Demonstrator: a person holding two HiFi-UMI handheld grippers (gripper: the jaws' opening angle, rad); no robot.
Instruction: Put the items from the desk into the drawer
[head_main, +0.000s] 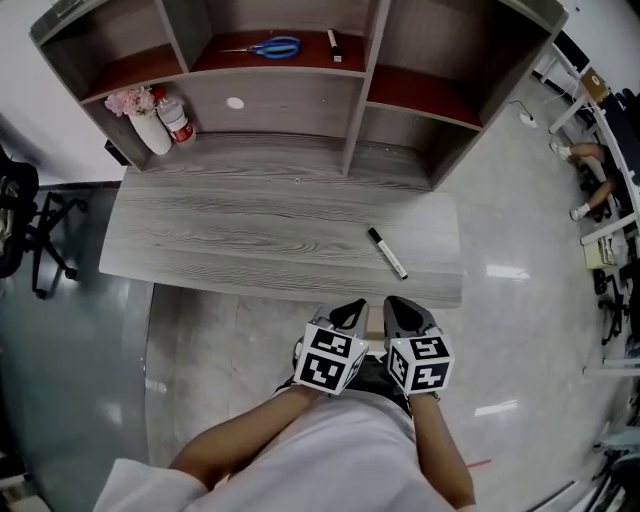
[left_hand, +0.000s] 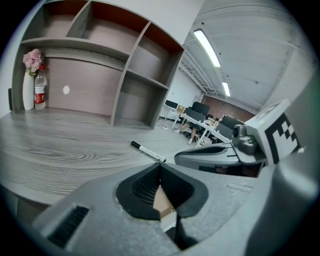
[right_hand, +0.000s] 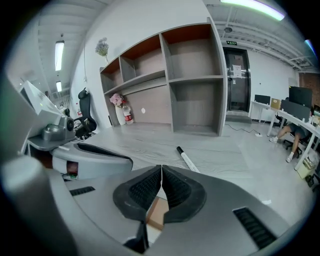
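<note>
A black-capped white marker lies on the grey wood desk, near its front right; it also shows as the marker and the marker in the gripper views. Both grippers hang side by side just in front of the desk's front edge, below the marker. My left gripper is shut with nothing in it. My right gripper is shut and empty too. No drawer can be made out.
A shelf unit stands at the desk's back, holding blue scissors and a second marker. A white vase with pink flowers and a bottle stand at back left. An office chair is at the left.
</note>
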